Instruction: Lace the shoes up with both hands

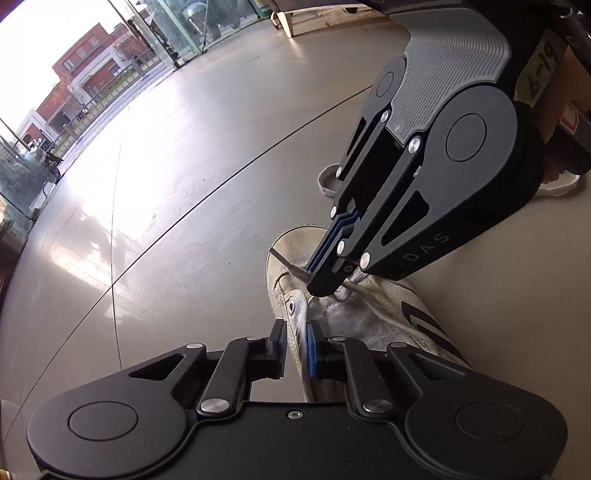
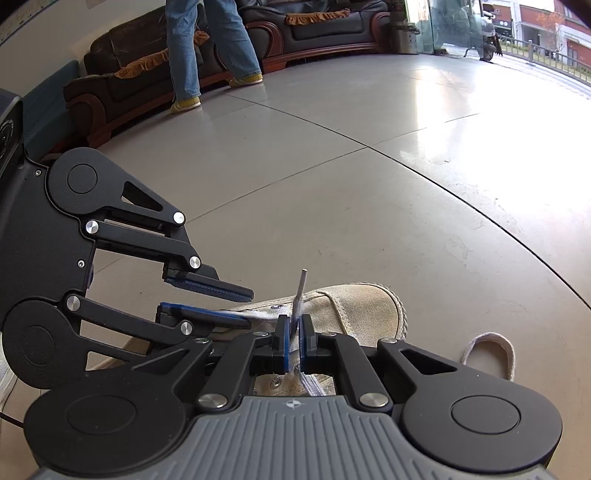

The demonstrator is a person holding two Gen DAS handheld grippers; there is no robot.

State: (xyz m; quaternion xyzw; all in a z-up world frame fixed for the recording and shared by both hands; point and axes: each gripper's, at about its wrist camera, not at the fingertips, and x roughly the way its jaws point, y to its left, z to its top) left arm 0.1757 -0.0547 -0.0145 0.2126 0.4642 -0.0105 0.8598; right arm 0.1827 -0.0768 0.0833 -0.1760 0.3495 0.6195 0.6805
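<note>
A beige canvas shoe (image 1: 354,317) (image 2: 362,306) lies on the tiled floor. My right gripper (image 2: 293,326) (image 1: 322,287) is shut on the white lace (image 2: 297,302) over the front eyelets. The lace's grey tip (image 2: 303,277) (image 1: 277,255) sticks out past its fingers. My left gripper (image 1: 296,334) (image 2: 249,308) is at the shoe's side, close beside the right one. Its jaws stand apart. Another stretch of the lace (image 1: 303,325) runs from an eyelet (image 1: 292,306) down between them, along the blue pad, and is not pinched.
The pale rim of a second shoe (image 2: 491,350) (image 1: 327,182) lies just beyond on the floor. A person in jeans (image 2: 214,55) walks past a dark sofa (image 2: 325,22) at the far wall. Glass doors (image 1: 166,26) and a parked scooter (image 2: 487,33) are further off.
</note>
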